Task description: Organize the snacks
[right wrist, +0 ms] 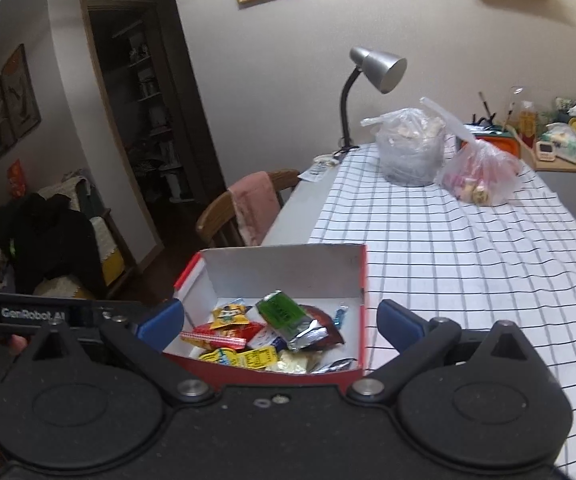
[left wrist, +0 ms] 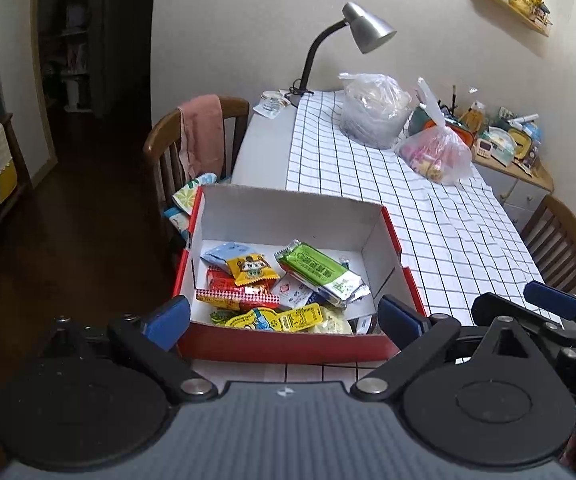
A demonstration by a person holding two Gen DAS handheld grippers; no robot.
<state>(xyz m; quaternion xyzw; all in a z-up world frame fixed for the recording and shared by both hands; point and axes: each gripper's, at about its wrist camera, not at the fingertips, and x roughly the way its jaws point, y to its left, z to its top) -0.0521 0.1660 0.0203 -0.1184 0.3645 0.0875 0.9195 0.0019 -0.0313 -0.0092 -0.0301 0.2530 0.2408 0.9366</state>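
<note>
A red cardboard box [left wrist: 288,346] with a white inside stands at the near left corner of the checked table; it also shows in the right wrist view [right wrist: 271,374]. Several snack packets lie in it: a green packet [left wrist: 320,270], a yellow packet [left wrist: 252,269], a red packet [left wrist: 235,296] and a flat yellow one [left wrist: 283,317]. The green packet [right wrist: 283,314] and yellow packet [right wrist: 229,314] show from the right too. My left gripper [left wrist: 283,318] is open and empty, just before the box. My right gripper [right wrist: 279,326] is open and empty, beside the left one, above the box's near wall.
Two plastic bags, a grey one [left wrist: 374,110] and a pinkish one [left wrist: 438,152], stand at the table's far end by a silver desk lamp [left wrist: 364,28]. A wooden chair with a pink cloth [left wrist: 201,136] is left of the table, another chair [left wrist: 560,240] right.
</note>
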